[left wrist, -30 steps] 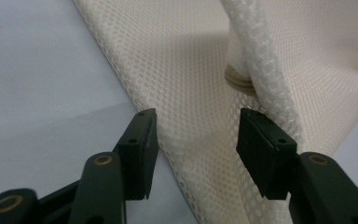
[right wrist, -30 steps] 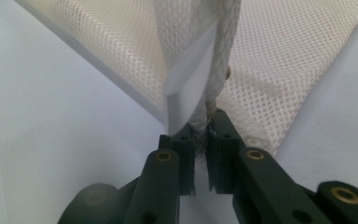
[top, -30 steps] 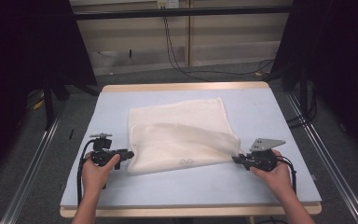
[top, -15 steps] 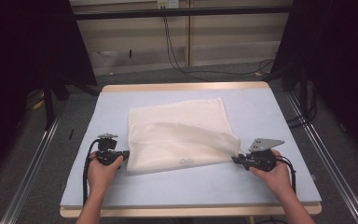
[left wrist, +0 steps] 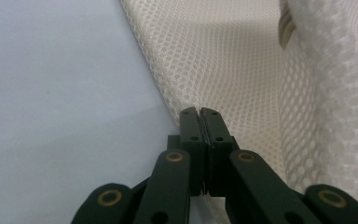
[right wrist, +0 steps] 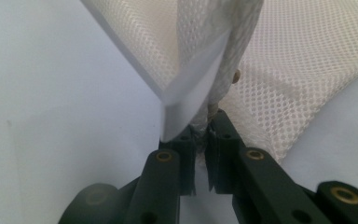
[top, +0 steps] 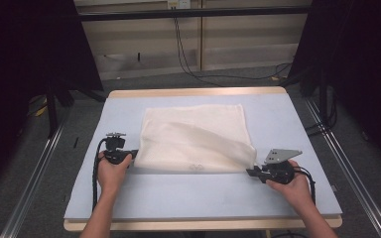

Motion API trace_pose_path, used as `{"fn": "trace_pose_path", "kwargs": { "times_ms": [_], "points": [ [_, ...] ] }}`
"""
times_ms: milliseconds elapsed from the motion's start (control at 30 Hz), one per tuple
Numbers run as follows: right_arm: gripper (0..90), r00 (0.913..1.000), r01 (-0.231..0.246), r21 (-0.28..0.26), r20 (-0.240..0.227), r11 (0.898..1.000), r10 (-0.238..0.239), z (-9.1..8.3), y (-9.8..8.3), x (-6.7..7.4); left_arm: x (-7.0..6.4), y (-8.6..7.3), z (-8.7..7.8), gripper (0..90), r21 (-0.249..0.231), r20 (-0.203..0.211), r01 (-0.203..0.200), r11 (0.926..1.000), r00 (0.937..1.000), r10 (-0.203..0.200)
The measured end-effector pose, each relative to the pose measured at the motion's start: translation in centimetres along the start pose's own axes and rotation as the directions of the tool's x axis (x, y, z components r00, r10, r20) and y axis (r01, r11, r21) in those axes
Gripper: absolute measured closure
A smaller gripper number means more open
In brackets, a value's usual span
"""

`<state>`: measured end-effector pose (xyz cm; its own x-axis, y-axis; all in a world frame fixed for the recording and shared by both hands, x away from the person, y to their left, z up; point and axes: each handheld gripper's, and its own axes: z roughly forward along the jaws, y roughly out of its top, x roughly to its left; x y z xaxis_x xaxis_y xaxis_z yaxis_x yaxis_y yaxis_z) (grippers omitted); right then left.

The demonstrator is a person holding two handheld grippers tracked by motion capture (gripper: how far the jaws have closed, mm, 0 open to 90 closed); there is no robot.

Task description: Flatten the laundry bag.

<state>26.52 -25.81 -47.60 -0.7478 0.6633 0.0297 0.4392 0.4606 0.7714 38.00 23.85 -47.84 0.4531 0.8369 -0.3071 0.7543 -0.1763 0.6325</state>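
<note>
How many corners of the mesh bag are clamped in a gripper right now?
2. The left gripper is shut on the near left corner of the mesh bag; the right gripper pinches the near right corner. Both far corners lie free.

The mesh cloth [top: 194, 139] lies mid-table [top: 188, 198] (one gripper at each near corner).

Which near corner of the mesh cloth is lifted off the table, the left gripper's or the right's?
The right gripper holds its corner of the mesh cloth raised and folded over; the left gripper pinches its corner flat at table level.
</note>
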Motion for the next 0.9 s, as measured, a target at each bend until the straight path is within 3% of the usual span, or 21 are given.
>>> {"fn": "trace_pose_path", "kwargs": {
  "times_ms": [100, 200, 267, 333, 400, 467, 500, 567, 633, 667, 700, 733, 800, 900],
  "points": [
    [82.7, 1.0, -0.003, 0.0, -0.006, 1.0, 0.003, -0.1, -0.2, 0.2, 0.0, -0.1, -0.2, 88.4, -0.008, 0.008, -0.002, 1.0, 1.0, 0.002],
    [82.7, 1.0, 0.002, 0.002, -0.008, 1.0, -0.002, 0.0, -0.3, 0.2, -0.2, 0.0, -0.9, 84.7, -0.064, 0.024, 0.016, 0.9978, 0.9996, -0.014],
    [82.6, 1.0, 0.003, 0.003, -0.004, 1.0, -0.003, -0.1, -0.3, 0.3, -0.4, 0.2, -1.7, 76.5, -0.115, 0.039, 0.041, 0.9926, 0.9986, -0.037],
    [82.6, 1.0, -0.001, 0.003, -0.002, 1.0, 0.001, -0.1, -0.3, 0.3, -0.5, 0.6, -2.5, 70.4, -0.124, 0.06, 0.059, 0.9906, 0.9968, -0.052],
    [82.6, 1.0, -0.004, 0.005, -0.002, 1.0, 0.004, -0.1, -0.3, 0.3, -0.8, 0.8, -2.9, 62.4, -0.136, 0.059, 0.053, 0.9893, 0.9973, -0.045],
    [82.6, 1.0, -0.006, 0.005, -0.006, 1.0, 0.006, 0.0, -0.3, 0.3, -0.9, 0.9, -3.1, 59.5, -0.139, 0.082, 0.056, 0.9887, 0.9956, -0.045],
    [82.6, 1.0, -0.004, 0.006, -0.007, 1.0, 0.004, 0.0, -0.3, 0.2, -1.0, 0.9, -3.0, 58.3, -0.145, 0.109, 0.078, 0.9863, 0.9921, -0.062],
    [82.5, 1.0, -0.008, 0.005, -0.006, 1.0, 0.008, 0.0, -0.3, 0.3, -1.1, 0.8, -2.9, 57.7, -0.138, 0.152, 0.097, 0.9857, 0.9854, -0.075],
    [82.5, 1.0, -0.008, 0.007, -0.004, 1.0, 0.008, 0.0, -0.3, 0.2, -1.4, 0.8, -3.0, 56.6, -0.136, 0.174, 0.083, 0.9873, 0.983, -0.058],
    [82.4, 0.9999, -0.009, 0.006, -0.005, 1.0, 0.009, 0.1, -0.3, 0.2, -1.7, 0.7, -2.8, 49.3, -0.113, 0.194, 0.07, 0.9911, 0.9799, -0.047],
    [82.4, 0.9999, -0.009, 0.006, -0.005, 1.0, 0.009, 0.1, -0.3, 0.2, -1.7, 0.7, -2.8, 47.8, -0.113, 0.194, 0.07, 0.9911, 0.9799, -0.047],
    [82.4, 0.9999, -0.01, 0.006, -0.005, 1.0, 0.01, 0.1, -0.3, 0.2, -1.9, 0.5, -2.8, 47.8, -0.079, 0.205, 0.043, 0.996, 0.9784, -0.026],
    [82.2, 0.9999, -0.014, 0.006, -0.003, 1.0, 0.014, 0.1, -0.3, 0.2, -2.3, 0.1, -2.4, 45.7, -0.064, 0.236, 0.051, 0.9966, 0.9712, -0.035],
    [82.1, 0.9999, -0.016, 0.009, 0.001, 1.0, 0.016, 0.0, -0.3, 0.3, -2.7, -0.7, -1.9, 44.6, -0.018, 0.249, -0.006, 0.9998, 0.9683, 0.01]
  ]
}}
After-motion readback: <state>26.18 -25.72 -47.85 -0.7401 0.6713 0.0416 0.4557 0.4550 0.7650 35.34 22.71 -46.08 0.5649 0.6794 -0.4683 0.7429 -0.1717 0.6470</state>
